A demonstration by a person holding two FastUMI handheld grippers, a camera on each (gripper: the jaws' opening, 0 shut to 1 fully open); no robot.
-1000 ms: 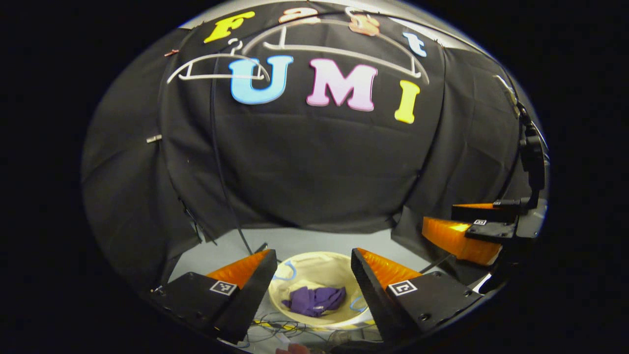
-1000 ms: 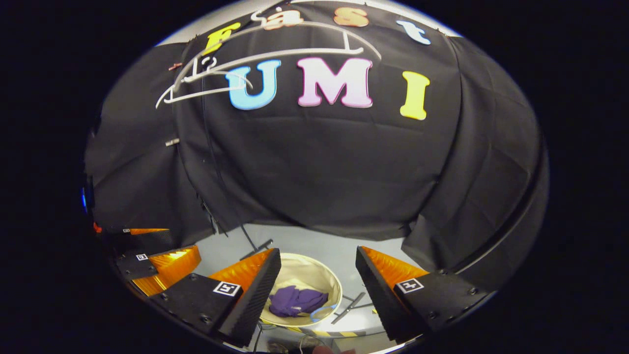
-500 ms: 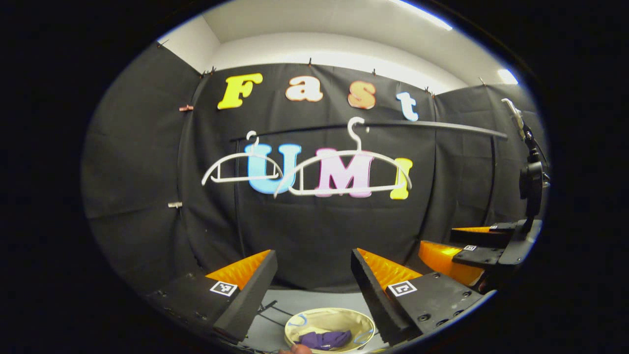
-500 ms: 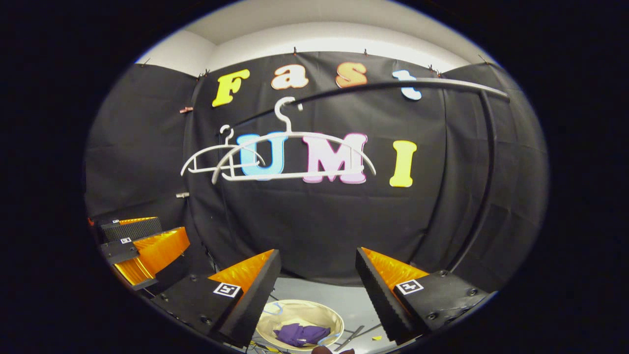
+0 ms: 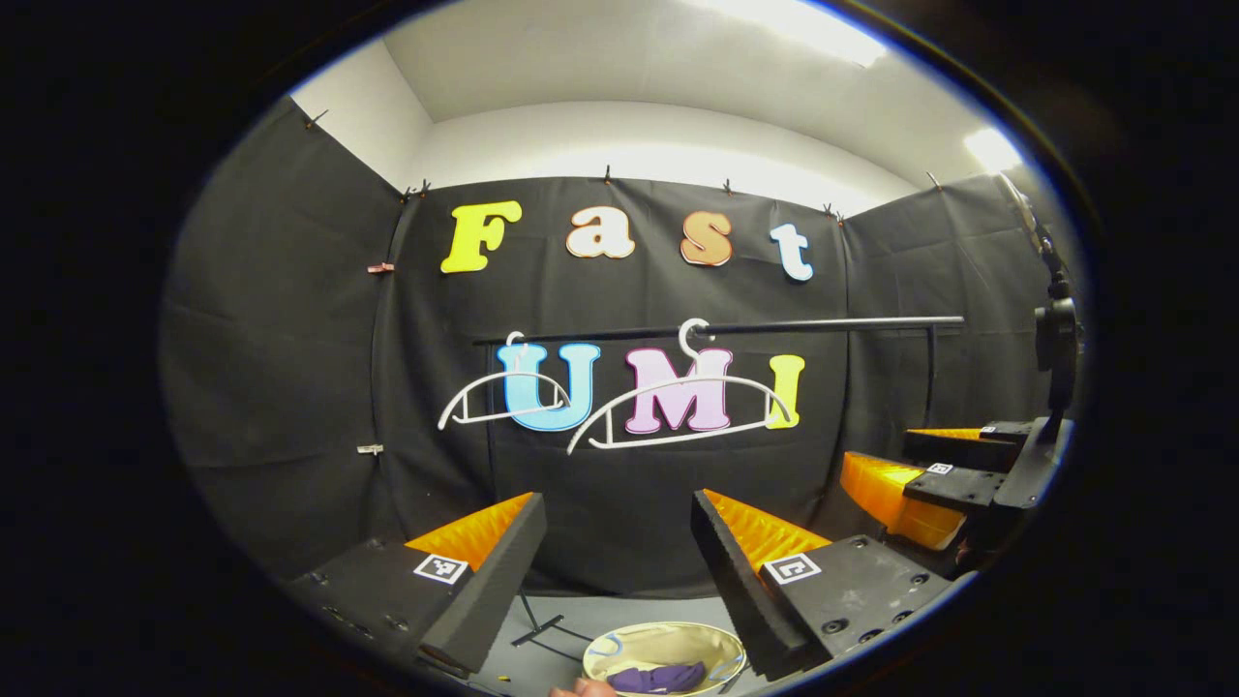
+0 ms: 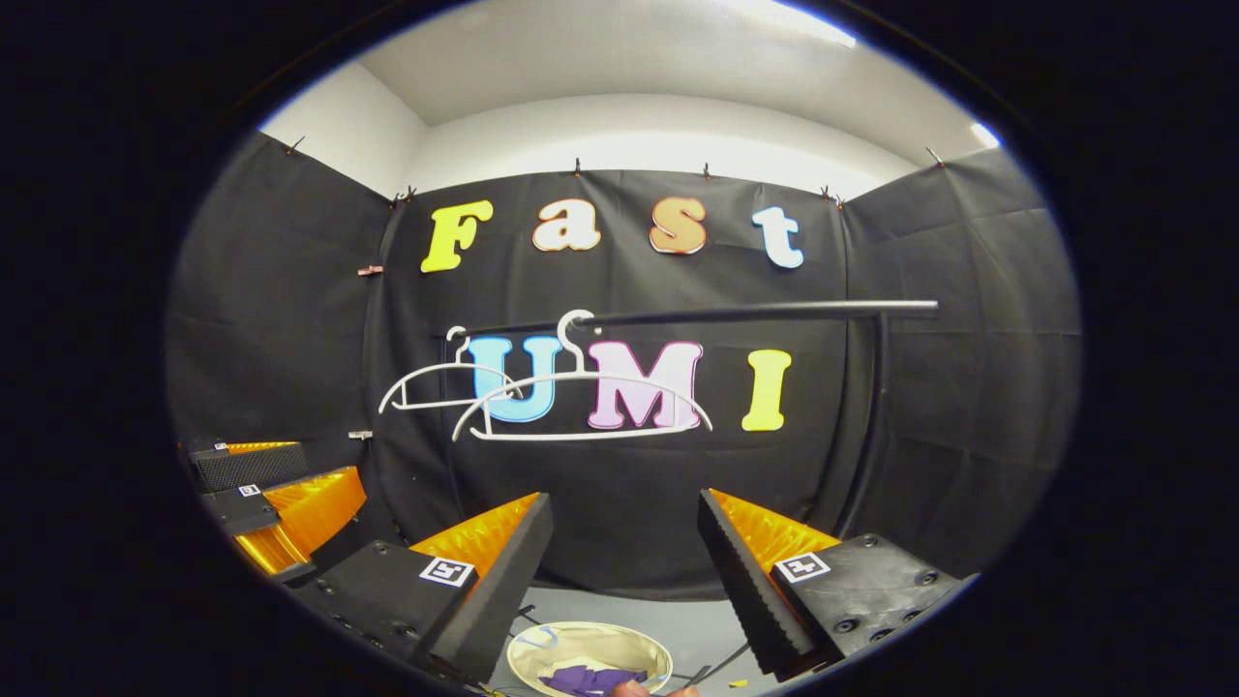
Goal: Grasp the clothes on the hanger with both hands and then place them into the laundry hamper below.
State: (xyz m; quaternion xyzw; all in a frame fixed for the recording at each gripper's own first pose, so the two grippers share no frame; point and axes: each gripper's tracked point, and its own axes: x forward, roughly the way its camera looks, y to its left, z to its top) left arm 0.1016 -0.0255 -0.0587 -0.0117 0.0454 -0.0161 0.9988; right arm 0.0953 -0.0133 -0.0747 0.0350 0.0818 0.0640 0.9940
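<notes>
Two bare white hangers, the larger one [image 5: 682, 411] at the centre of the left gripper view and a smaller one [image 5: 498, 399] to its left, hang from a black rail [image 5: 736, 329] across the middle of the frame, nothing draped on either. The purple garment [image 5: 658, 678] lies in the cream laundry hamper [image 5: 721, 647] at the bottom centre of that view, and shows there again in the right gripper view [image 6: 590, 680]. The left gripper [image 5: 619, 557] has its fingers spread wide and empty; the right gripper [image 6: 624, 561] is likewise parted, gripping nothing (it also appears at the right edge of the left gripper view). Both point level at the booth's back wall, above the hamper. By the look of things the placing step is done: the clothes are off the hanger and in the hamper. Any next move would seem to call only for drawing both grippers clear of the rail and hangers without snagging them.
</notes>
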